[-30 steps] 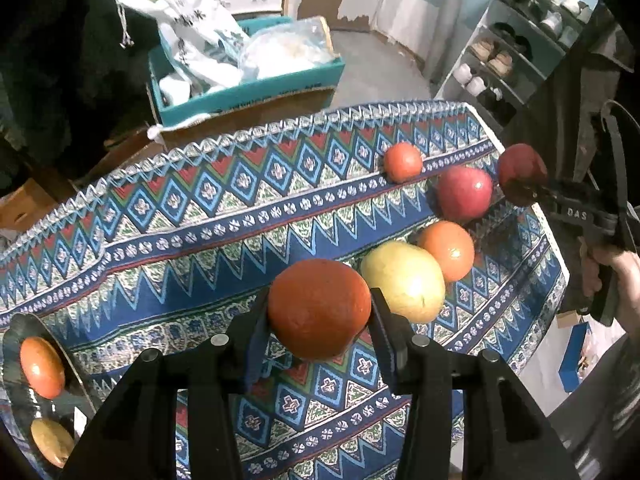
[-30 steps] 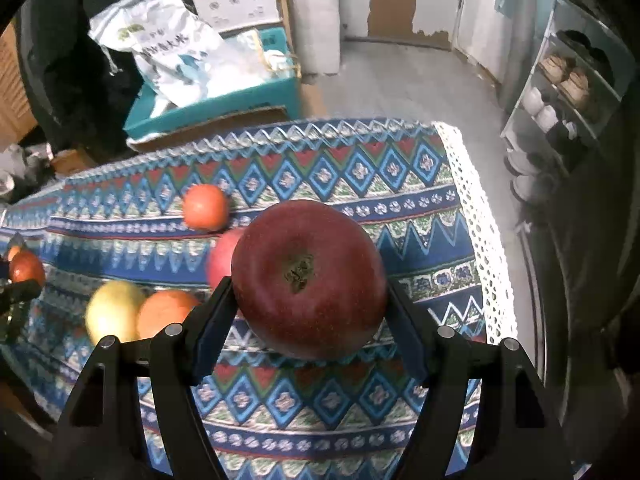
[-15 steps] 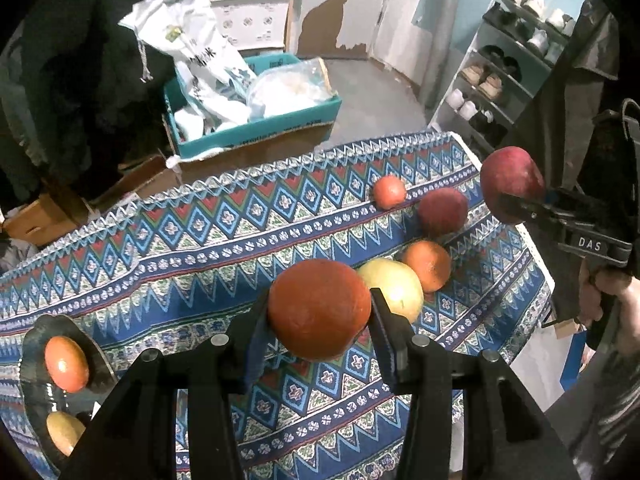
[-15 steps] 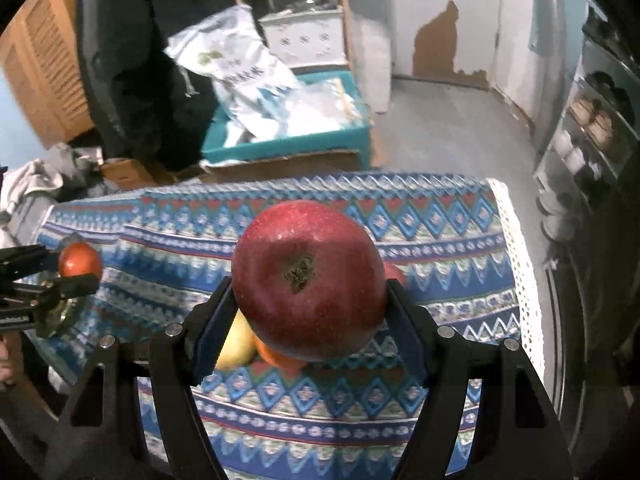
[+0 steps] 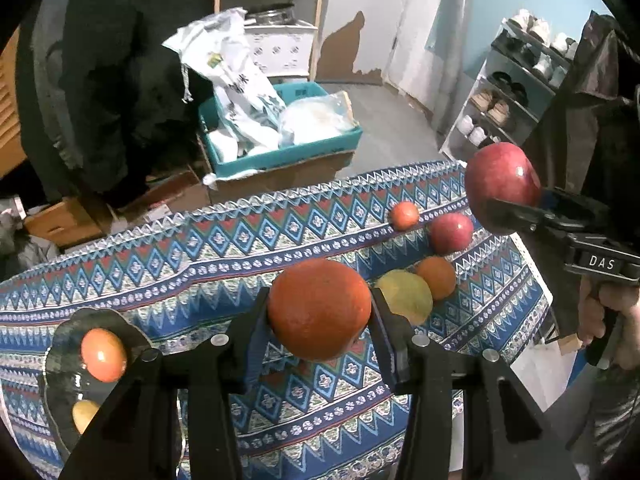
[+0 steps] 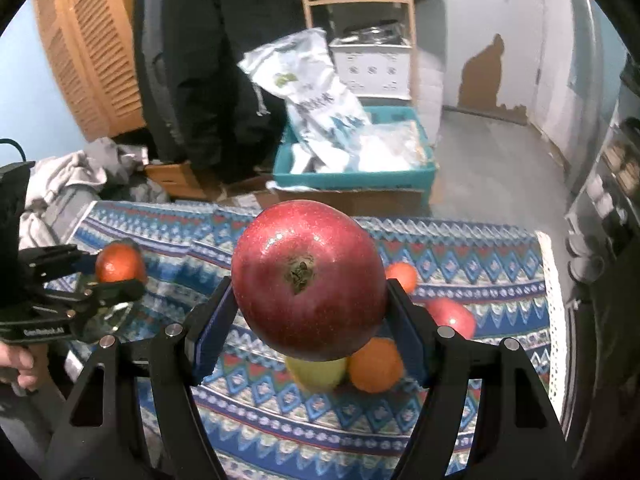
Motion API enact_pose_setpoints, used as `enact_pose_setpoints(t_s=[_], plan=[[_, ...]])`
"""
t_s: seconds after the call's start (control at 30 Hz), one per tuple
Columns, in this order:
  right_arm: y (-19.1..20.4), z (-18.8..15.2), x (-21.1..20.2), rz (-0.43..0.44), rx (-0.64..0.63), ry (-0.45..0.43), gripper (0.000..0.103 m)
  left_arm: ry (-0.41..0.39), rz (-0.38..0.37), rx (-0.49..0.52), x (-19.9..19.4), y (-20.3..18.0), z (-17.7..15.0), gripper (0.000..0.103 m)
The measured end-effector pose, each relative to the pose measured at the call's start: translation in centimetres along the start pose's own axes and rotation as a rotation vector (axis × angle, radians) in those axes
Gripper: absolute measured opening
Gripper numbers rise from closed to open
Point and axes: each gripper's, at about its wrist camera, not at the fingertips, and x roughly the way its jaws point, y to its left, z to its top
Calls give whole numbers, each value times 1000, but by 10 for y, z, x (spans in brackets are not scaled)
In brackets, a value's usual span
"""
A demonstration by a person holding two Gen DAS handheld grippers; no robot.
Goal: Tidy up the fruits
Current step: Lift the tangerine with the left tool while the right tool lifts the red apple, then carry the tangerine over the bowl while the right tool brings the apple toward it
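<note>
Got my left gripper (image 5: pixel 320 312) clamped on an orange (image 5: pixel 319 309) and my right gripper (image 6: pixel 308 300) clamped on a red apple (image 6: pixel 307 280), both held up off the tabletop (image 5: pixel 200 248). I figure they're headed for the plate (image 5: pixel 64 380) at the left edge, since two fruits already sit there.

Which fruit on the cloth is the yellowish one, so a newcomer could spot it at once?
Start at the blue patterned tablecloth and go to the loose cluster of four fruits near its right end. The yellow-green fruit lies nearest the camera there, touching an orange on its right. It is the only pale yellow-green one; its neighbours are orange or red.
</note>
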Motion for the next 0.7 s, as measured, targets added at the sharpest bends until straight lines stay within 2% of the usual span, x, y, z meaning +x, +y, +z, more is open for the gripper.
enact_pose_setpoints(t_s=[0.23,0.7], plan=[[39,20,-1,60,-48,-17,73,-39,18,-18,-20,16,-2,47],[117,45,9,185,-142,-21,73,-64,57,-96,-44,64,-17,47]])
